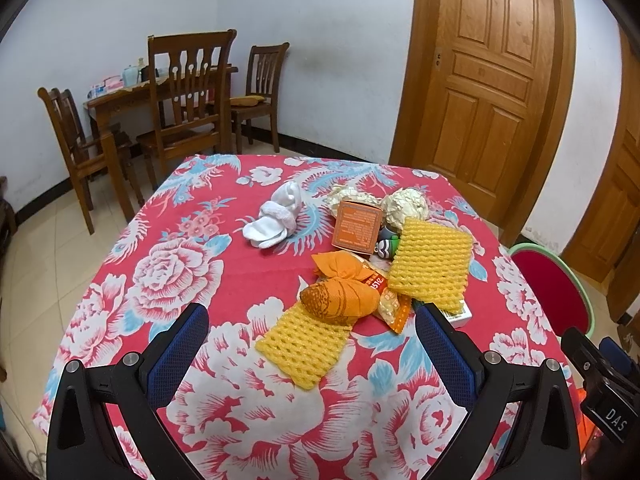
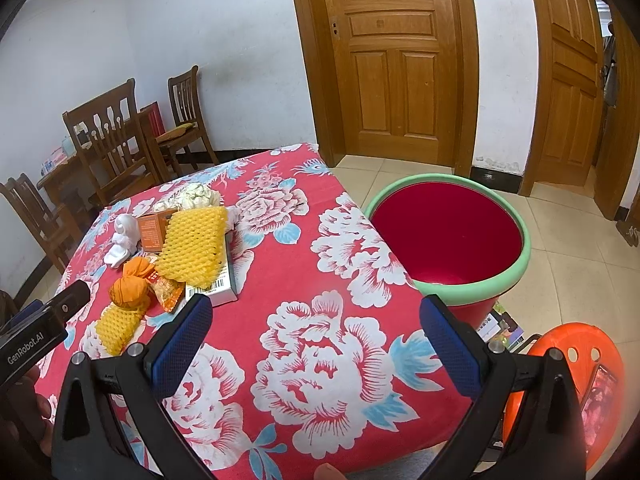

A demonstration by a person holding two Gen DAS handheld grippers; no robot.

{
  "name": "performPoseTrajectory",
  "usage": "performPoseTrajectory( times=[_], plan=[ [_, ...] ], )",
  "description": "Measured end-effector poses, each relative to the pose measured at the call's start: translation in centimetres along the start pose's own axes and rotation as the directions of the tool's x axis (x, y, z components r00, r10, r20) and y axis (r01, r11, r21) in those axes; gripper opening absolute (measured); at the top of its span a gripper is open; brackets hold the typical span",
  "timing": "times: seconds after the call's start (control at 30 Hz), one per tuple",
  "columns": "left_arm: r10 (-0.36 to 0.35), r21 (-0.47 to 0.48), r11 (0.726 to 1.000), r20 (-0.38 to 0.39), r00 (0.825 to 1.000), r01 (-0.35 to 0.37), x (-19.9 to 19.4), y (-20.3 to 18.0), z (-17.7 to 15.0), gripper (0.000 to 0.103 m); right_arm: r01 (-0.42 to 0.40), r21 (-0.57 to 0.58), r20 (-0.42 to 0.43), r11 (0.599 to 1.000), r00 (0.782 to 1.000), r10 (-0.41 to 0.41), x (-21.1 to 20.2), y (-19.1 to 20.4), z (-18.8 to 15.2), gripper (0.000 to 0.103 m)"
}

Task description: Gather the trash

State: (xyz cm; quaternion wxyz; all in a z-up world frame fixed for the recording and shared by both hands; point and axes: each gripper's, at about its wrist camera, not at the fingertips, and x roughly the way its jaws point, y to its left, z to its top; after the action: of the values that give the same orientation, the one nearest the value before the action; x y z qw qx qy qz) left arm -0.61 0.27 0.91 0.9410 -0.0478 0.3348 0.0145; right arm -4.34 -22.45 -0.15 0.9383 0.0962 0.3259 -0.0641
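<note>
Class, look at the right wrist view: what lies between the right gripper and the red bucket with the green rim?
Only floral tablecloth: the stretch from the right gripper to the red bucket is bare.

Left tongs and right tongs; jaws wide, empty

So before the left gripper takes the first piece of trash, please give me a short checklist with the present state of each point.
1. Left gripper open and holding nothing: ok.
2. Right gripper open and holding nothing: ok.
3. Near yellow foam net lies between the left fingers, reachable: ok.
4. Orange bundle rests on that net's far end, may drag along: not ok.
5. Red bucket upright beside the table, no trash visible in it: ok.
6. Items under the far foam net: cannot tell.
</note>
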Motion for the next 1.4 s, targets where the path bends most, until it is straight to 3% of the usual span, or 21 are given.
performPoseTrajectory(
  times=[1.4],
  plan=[
    [0.001, -0.004, 1.0, -0.003, 1.0, -0.002, -0.16, 0.43, -0.01, 0.102, -0.001, 0.0, -0.003, 1.0, 1.0, 0.001, 0.17, 0.02, -0.18, 0.101]
  ],
)
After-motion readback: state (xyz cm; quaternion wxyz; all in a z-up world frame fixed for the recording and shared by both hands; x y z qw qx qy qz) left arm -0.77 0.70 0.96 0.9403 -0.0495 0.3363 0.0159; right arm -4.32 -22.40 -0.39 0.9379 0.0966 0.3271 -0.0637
